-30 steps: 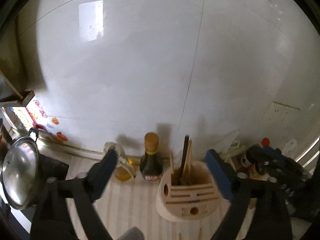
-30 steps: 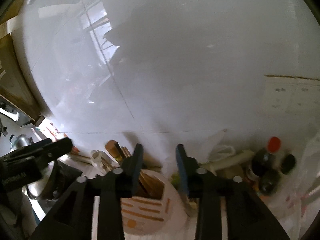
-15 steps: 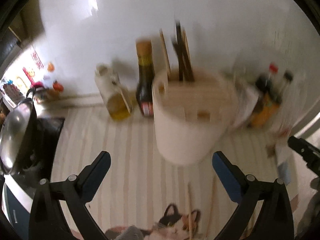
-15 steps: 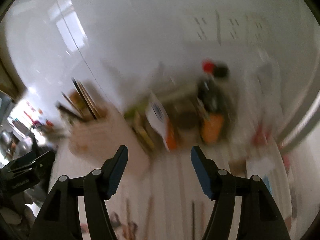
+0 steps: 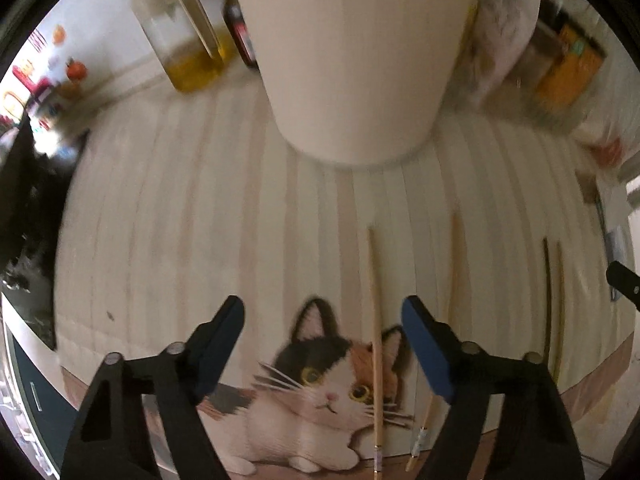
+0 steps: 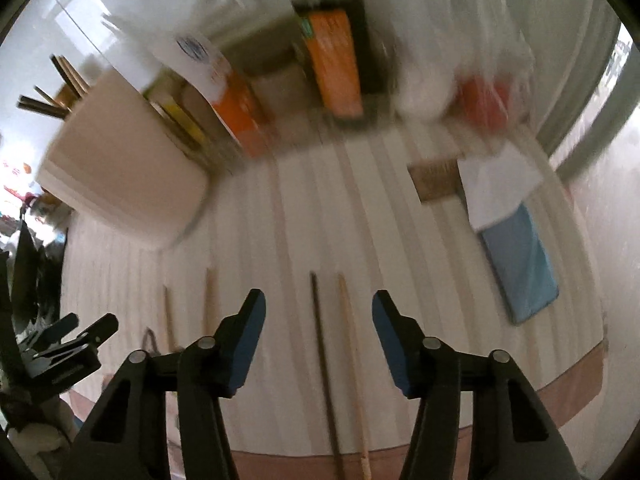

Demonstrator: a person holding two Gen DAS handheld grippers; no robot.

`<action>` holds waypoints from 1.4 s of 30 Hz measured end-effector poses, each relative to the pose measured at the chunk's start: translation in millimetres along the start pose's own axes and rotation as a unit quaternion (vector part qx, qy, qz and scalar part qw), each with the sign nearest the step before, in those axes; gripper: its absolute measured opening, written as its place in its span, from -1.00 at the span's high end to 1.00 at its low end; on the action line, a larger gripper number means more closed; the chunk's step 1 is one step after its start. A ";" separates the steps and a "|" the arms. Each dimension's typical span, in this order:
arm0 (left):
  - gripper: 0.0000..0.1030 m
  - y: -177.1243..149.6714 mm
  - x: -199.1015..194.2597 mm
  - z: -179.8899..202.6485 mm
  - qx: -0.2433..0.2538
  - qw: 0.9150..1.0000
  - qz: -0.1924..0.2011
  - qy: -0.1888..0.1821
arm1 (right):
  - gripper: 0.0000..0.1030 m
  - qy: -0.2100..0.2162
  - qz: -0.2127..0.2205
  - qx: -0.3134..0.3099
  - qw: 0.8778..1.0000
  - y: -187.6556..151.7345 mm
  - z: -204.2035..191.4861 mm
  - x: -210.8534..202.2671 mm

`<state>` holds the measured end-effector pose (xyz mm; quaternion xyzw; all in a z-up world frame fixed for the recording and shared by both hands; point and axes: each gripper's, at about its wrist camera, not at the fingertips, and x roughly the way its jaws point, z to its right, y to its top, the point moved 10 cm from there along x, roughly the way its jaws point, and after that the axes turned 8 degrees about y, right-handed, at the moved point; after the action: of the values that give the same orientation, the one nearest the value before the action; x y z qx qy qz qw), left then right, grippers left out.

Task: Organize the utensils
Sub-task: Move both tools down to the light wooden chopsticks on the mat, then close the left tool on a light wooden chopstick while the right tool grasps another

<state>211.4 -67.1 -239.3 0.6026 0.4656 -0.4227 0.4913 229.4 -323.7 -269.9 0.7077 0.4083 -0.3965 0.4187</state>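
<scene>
Several loose chopsticks lie on a striped mat with a cat picture (image 5: 320,380). In the left wrist view a pale chopstick (image 5: 375,320) lies between the fingers of my open, empty left gripper (image 5: 322,340); another (image 5: 454,264) lies to its right, and a dark and pale pair (image 5: 550,300) farther right. In the right wrist view a dark chopstick (image 6: 322,360) and a pale one (image 6: 352,360) lie between the fingers of my open, empty right gripper (image 6: 318,340). The cream utensil holder (image 5: 356,60) stands behind; it also shows in the right wrist view (image 6: 124,172), with sticks in it.
An oil bottle (image 5: 188,36) and a dark sauce bottle (image 5: 240,28) stand left of the holder. Orange packets (image 6: 336,60) and bags crowd the back wall. A blue pad (image 6: 520,264) and white paper (image 6: 496,184) lie at the right. The left gripper shows in the right wrist view (image 6: 64,344).
Both grippers have tilted down from facing the wall and holder to hover low over the mat and chopsticks. The right gripper's jaws have opened wider than one second ago.
</scene>
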 end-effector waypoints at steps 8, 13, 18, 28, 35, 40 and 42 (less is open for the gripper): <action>0.22 -23.0 32.8 27.5 0.024 0.999 -0.038 -0.005 | 0.23 -0.003 -0.065 -0.008 0.998 -38.2 19.1 43.4; 0.76 -25.8 34.5 37.3 0.027 0.999 -0.032 -0.017 | 0.68 -0.008 -0.092 -0.017 0.996 -57.6 21.9 60.7; 0.90 -33.0 32.3 40.6 0.030 0.999 -0.029 -0.019 | 0.87 -0.029 -0.096 -0.027 0.995 -62.0 28.5 57.1; 0.91 -45.6 34.6 30.0 0.037 0.999 -0.030 -0.023 | 0.87 -0.046 -0.122 -0.034 0.991 -67.2 43.0 57.6; 0.91 -38.2 36.6 31.3 0.038 0.999 -0.027 -0.027 | 0.87 -0.045 -0.130 -0.034 0.990 -56.6 39.6 63.6; 0.91 -34.8 35.9 35.4 0.044 0.998 -0.031 -0.030 | 0.87 -0.047 -0.140 -0.034 0.988 -51.9 36.7 68.6; 0.91 -33.6 36.1 36.0 0.043 0.998 -0.032 -0.033 | 0.85 -0.046 -0.148 -0.031 0.987 -50.4 36.8 69.2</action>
<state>184.2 -94.5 -286.6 0.5936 0.4497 -0.4777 0.4660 199.8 -324.5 -358.3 0.6070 0.5012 -0.4732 0.3956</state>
